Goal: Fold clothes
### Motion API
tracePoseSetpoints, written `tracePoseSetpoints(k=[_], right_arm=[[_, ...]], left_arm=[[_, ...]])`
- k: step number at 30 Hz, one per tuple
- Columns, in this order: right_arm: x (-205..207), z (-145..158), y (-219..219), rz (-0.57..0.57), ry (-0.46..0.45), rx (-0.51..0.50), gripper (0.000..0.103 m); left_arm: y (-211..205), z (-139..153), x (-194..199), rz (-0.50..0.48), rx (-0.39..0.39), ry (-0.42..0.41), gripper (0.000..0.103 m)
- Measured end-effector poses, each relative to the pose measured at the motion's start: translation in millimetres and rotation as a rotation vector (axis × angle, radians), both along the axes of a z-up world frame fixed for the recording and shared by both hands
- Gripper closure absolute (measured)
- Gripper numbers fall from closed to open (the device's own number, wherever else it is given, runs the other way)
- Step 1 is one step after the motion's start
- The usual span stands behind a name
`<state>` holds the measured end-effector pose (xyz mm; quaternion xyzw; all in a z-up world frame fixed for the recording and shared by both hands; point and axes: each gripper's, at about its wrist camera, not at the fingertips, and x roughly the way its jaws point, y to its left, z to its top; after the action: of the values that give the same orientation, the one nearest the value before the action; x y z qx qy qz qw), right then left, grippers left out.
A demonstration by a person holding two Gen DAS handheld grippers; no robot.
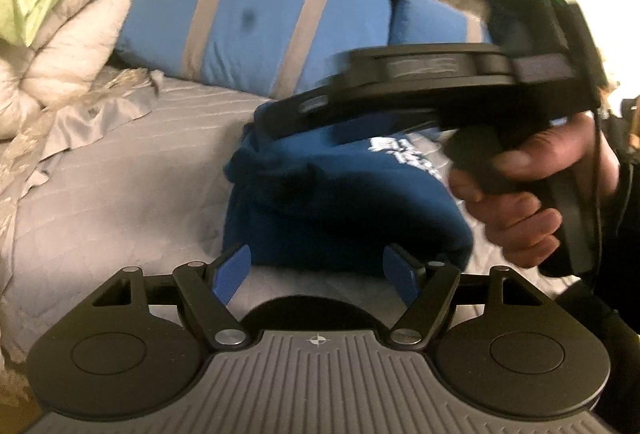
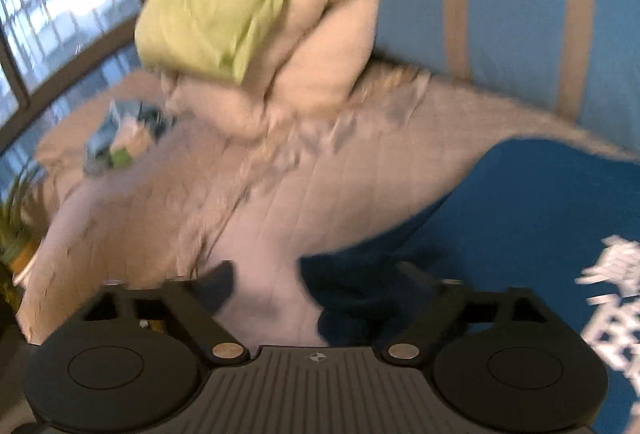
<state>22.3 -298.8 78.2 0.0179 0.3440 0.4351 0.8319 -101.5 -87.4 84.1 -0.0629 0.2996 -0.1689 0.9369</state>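
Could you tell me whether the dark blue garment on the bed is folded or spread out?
Folded: the dark blue garment sits as a compact, doubled-over bundle on the grey bedspread.

A dark blue sweatshirt (image 1: pixel 344 210) is lying partly folded on the grey quilted bedspread (image 1: pixel 132 170), bunched into a thick, rounded bundle with soft creases running across its top. White printed lettering is showing on its upper face toward the right (too blurred to read in either view). Its near edge is sitting as a plump fold, while the left side is sagging into a lumpy, rumpled corner. In the right wrist view the same garment (image 2: pixel 520 218) is filling the lower right, its dark folded hem curling toward the bottom centre and its flat blue panel spreading out beneath the white print, resting directly on the bedspread.
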Motion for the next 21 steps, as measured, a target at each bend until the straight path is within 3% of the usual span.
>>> tracePoseSetpoints(k=[6, 9, 12, 15, 18, 21], right_arm=[[-9.4, 6.5, -78.9, -0.217, -0.113, 0.011, 0.0], [-10.9, -14.8, -106.0, -0.339, -0.15, -0.019, 0.0], [-10.2, -43.3, -126.6, -0.416, -0.114, 0.02, 0.0], [-6.6, -72.1, -145.8, -0.467, -0.027, 0.115, 0.0], [-0.8, -80.6, -151.7, -0.493, 0.027, 0.146, 0.0], [-2.5, -74.5, -149.1, -0.48, -0.011, 0.152, 0.0]], left_arm=[[38.0, 32.9, 37.6, -0.012, -0.128, -0.031, 0.03], [50.2, 42.9, 75.9, -0.044, -0.195, 0.005, 0.03], [54.5, 33.0, 119.8, -0.073, -0.294, 0.146, 0.031], [58.5, 14.8, 155.2, -0.084, -0.376, 0.272, 0.039], [56.4, 0.1, 176.7, -0.098, -0.39, 0.358, 0.045], [52.6, -11.3, 189.6, -0.115, -0.392, 0.419, 0.046]])
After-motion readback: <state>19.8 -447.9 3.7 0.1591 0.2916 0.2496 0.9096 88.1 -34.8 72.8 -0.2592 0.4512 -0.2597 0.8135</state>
